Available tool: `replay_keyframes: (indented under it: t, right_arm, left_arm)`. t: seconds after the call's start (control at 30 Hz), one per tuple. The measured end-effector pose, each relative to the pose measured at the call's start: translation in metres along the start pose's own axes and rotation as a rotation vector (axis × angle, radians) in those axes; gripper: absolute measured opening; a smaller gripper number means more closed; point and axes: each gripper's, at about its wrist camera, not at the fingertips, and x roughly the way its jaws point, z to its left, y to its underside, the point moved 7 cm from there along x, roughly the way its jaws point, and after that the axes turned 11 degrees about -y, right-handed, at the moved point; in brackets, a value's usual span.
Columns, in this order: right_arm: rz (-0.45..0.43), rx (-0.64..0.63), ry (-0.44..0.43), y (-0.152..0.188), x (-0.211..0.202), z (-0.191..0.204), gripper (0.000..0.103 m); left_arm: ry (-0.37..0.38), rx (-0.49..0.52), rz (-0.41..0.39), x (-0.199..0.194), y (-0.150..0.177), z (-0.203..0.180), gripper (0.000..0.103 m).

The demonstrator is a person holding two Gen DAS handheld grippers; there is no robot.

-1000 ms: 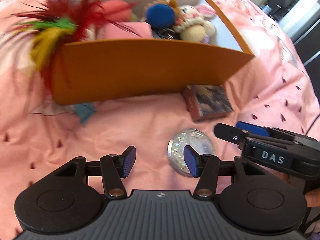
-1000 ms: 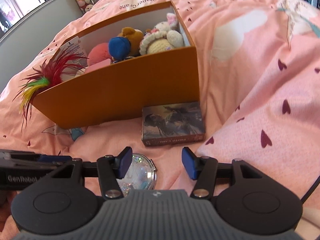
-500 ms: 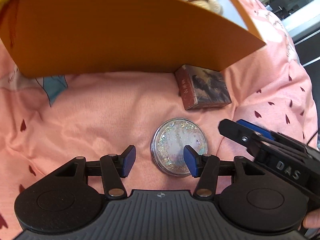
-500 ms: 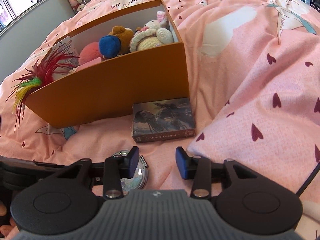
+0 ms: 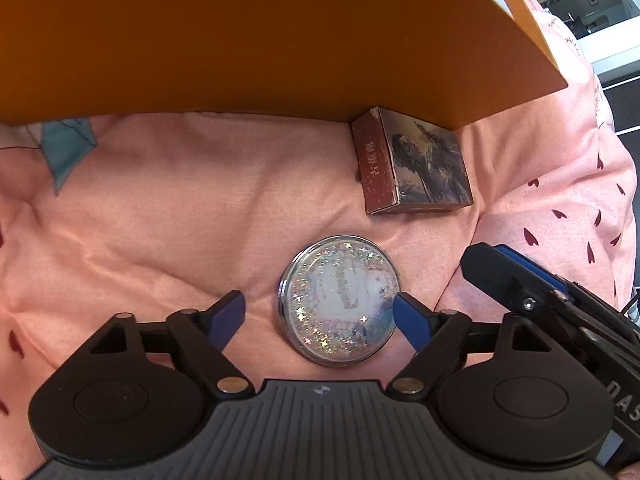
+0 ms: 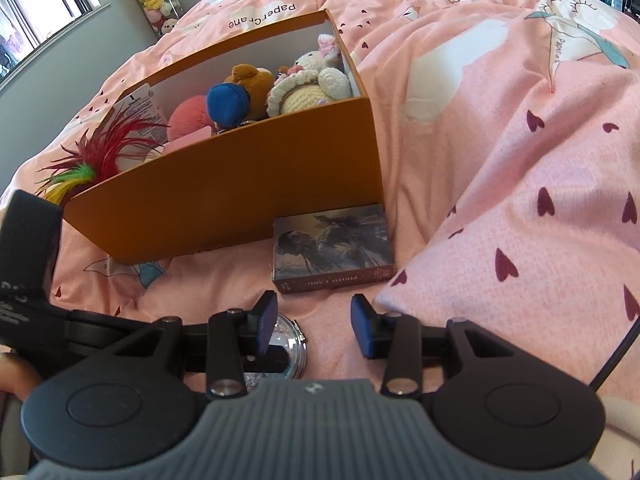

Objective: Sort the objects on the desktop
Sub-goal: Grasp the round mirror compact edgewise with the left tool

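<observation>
On the bed (image 6: 520,140), pink heart-print cover: one orange box (image 6: 240,196), holding plush toys (image 6: 308,84) and a feather toy (image 6: 104,148). Just before the box's near wall, at its right corner: one photo-card box (image 5: 416,164), lying flat. Nearer than that, apart from it: one round glitter compact (image 5: 340,300), flat on the cover. Left gripper (image 5: 320,316): jaws opening, spread wide to either side of the compact, left pad clear of it, right pad at its rim; contact there cannot be told. Right gripper (image 6: 312,328): partly parted, nothing between its pads, hovering just beside the compact's right edge.
</observation>
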Motion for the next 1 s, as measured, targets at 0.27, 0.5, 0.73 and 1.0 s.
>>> replay_keyframes:
  t: [0.27,0.5,0.73,1.0]
  right_arm:
    - [0.006,-0.002,0.017,0.001,0.001,-0.002,0.043]
    - [0.018,0.006,0.034,0.003,0.002,-0.006,0.043]
    - [0.011,0.032,0.027,0.004,0.0,-0.01,0.042]
    - [0.006,0.039,0.024,0.004,0.0,-0.011,0.042]
  left_arm:
    - [0.006,-0.01,-0.033,-0.009,0.004,0.001,0.064]
    - [0.089,0.005,-0.108,-0.031,0.01,-0.003,0.028]
    - [0.129,0.064,-0.105,-0.033,0.009,-0.025,0.022]
    - [0.132,0.06,-0.057,-0.021,0.011,-0.021,0.019]
